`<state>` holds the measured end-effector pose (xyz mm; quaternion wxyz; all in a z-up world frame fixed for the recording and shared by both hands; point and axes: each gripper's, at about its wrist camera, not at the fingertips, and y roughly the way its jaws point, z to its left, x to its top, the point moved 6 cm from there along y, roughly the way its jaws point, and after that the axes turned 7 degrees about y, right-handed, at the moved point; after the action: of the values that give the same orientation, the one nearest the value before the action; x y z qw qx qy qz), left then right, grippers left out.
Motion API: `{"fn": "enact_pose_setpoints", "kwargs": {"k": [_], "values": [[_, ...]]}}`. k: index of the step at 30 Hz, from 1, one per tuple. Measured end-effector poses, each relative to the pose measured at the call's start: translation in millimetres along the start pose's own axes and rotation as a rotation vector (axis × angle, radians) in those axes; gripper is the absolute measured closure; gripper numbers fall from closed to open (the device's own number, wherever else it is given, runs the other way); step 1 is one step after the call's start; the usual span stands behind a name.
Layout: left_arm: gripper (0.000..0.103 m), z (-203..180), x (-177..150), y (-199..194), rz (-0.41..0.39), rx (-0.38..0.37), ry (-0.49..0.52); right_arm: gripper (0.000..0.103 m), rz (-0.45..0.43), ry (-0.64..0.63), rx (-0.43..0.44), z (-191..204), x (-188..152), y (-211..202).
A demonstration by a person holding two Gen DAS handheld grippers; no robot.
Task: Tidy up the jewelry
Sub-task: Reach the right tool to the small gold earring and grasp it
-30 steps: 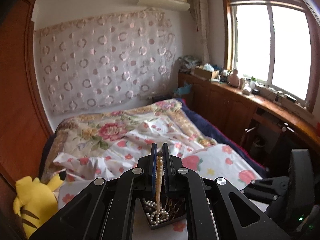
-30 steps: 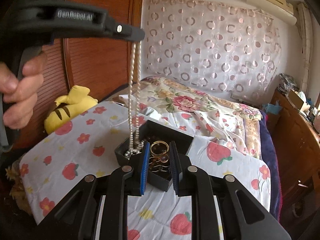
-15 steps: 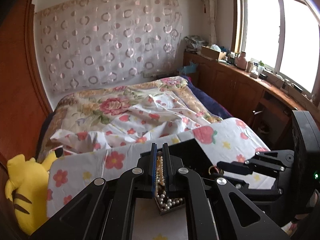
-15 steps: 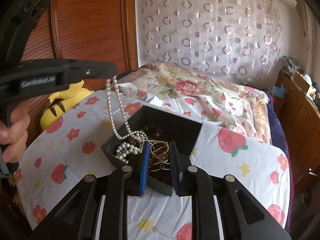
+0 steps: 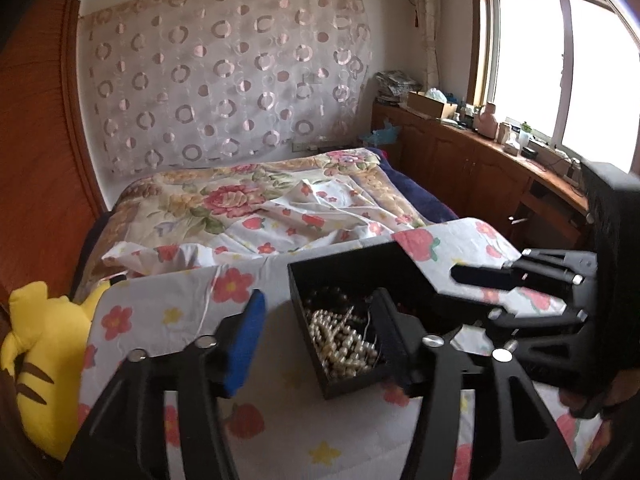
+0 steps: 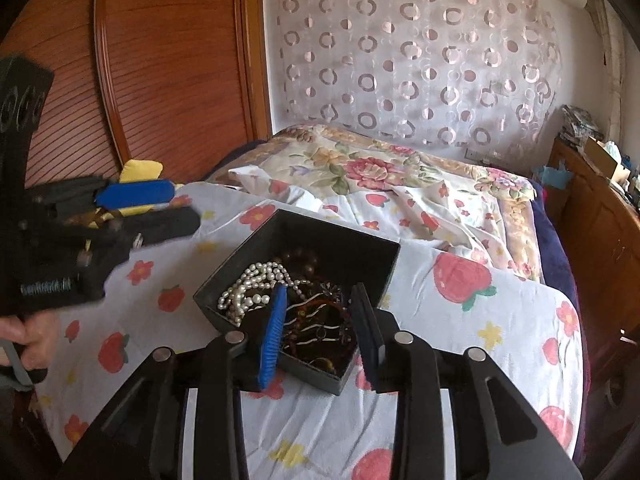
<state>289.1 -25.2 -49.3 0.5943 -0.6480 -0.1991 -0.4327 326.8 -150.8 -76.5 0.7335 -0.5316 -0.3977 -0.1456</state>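
Both grippers hang over the black box with their jaws opening: the left gripper stands wide, its blue pad out over the strawberry-print cloth beside the box and its dark finger over the box's interior, nothing pinched between them; the right gripper is spread less far, straddling the near corner of the box with tangled dark jewelry below the gap and no pad pressing on anything. Inside the box, the pearl necklace lies in a loose heap at the corner nearest the left gripper, free of both tools. I judge the strand light, limp and slippery: smooth round beads will roll off flat pads, so a pinch across several bunched loops looks safer than one on a single bead, and a hard tug could snap the thread. Beyond the pearls, toward the far wall of the box, sit dark wooden-looking beads, and nearer the right gripper thin chains and a wavy brown piece, likely to snag. Raised lettering runs along the left gripper's body in the right wrist view, too blurred to read; no other writing shows.
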Motion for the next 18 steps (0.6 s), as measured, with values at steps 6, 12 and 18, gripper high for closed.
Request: {"fn": "enact_pose_setpoints", "kwargs": {"k": [6,12,18], "values": [[0.019,0.3,-25.6,-23.6,-0.043,0.037,-0.012,0.067,-0.031,-0.021,0.036,16.7,-21.7,-30.2],[0.010,-1.8,-47.3,-46.0,-0.061,0.017,-0.047,0.067,-0.027,-0.049,0.085,43.9,-59.6,-53.1],[0.008,-5.1,-70.6,-64.3,-0.059,0.008,-0.066,0.067,0.017,-0.076,0.142,73.2,-105.9,-62.7]]}}
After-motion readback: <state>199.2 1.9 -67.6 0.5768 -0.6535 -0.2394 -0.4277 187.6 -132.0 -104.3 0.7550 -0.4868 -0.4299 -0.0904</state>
